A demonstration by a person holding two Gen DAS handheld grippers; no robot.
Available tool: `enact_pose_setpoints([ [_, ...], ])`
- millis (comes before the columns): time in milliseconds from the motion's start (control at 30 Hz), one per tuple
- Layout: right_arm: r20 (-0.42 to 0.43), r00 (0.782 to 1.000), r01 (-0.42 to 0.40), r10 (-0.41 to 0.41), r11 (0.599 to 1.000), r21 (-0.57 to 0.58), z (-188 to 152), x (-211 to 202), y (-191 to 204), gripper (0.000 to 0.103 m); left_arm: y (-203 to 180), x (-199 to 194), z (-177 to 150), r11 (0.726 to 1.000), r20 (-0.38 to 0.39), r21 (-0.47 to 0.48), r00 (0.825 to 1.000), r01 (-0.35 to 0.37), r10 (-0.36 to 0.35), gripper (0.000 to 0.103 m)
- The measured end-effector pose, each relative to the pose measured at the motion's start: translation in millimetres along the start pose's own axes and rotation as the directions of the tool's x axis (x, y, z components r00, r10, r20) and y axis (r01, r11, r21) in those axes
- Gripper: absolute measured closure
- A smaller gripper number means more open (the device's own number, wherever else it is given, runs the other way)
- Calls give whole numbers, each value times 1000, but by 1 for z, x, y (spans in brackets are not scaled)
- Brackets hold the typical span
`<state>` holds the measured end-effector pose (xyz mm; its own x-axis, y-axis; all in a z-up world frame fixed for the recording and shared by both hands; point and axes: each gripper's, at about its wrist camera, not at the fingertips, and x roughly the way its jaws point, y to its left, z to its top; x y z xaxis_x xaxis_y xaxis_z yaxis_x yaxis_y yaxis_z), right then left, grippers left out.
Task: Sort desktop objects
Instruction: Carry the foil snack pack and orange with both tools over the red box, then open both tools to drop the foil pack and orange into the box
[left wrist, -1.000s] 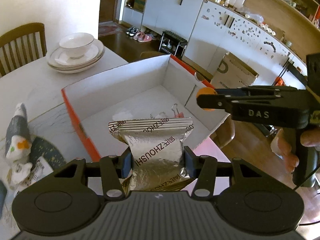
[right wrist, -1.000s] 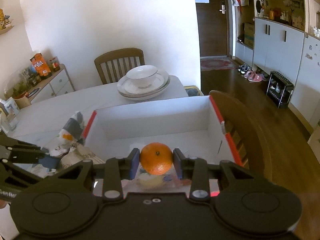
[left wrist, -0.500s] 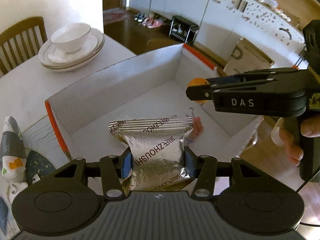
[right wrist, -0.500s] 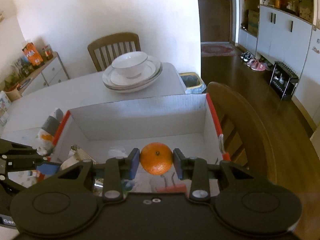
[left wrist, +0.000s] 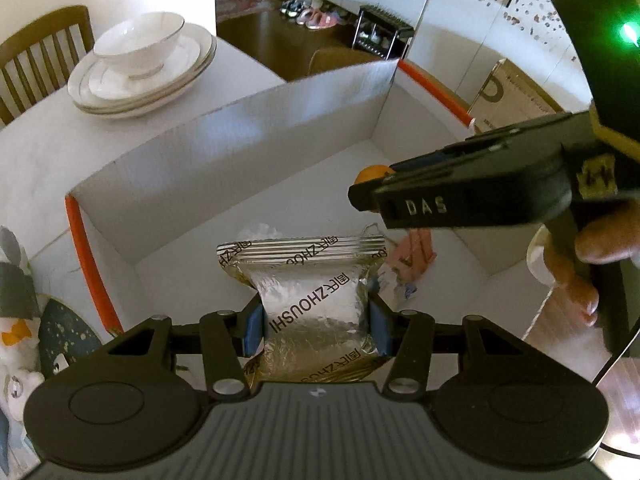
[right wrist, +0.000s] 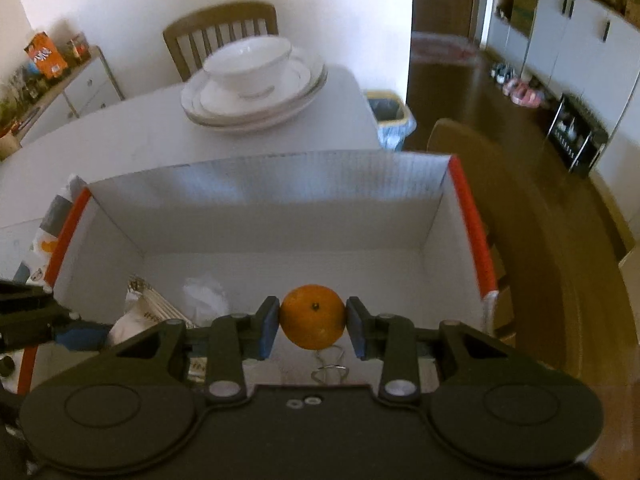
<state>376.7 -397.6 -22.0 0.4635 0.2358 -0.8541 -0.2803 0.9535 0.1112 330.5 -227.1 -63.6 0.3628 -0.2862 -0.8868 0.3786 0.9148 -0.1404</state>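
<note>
Snack packet: crinkled silver foil, shiny, ribbed seal along its top edge. Left gripper clamps it; matt black plastic body, ribbed top, blue rubbery-looking pads, bright metal rivets. Right gripper: same matt black plastic and blue pads, pinching an orange with dimpled, slightly glossy peel. Box: white corrugated cardboard, matt, fluted texture on the far wall, orange-red side rims. Inside the box: crumpled white tissue, thin metal wire clip. Beyond the box: glossy white china bowl on glossy plates, smooth matt table, wooden chair.
</note>
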Motion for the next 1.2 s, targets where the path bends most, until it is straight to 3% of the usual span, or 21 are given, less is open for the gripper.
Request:
enact_pose_setpoints([
  [400, -134, 991, 16, -12, 999, 29, 7, 30, -6, 67, 7, 9, -4, 1000, -26, -27, 1000, 16, -17, 51],
  [567, -146, 989, 23, -19, 999, 25, 4, 34, -6, 65, 7, 8, -5, 999, -20, -29, 999, 28, -28, 51],
  [867, -98, 995, 17, -16, 1000, 10, 4, 21, -5, 58, 6, 0, -7, 999, 9, -30, 999, 39, -39, 47],
  [1000, -79, 997, 9, -9, 1000, -3, 2, 11, -3, 45, 4, -8, -10, 999, 30, -28, 999, 41, -40, 47],
  [1200, -43, 999, -9, 8, 1000, -22, -3, -7, 1, 42, 1, -23, -15, 999, 71, -15, 997, 43, -42, 43],
])
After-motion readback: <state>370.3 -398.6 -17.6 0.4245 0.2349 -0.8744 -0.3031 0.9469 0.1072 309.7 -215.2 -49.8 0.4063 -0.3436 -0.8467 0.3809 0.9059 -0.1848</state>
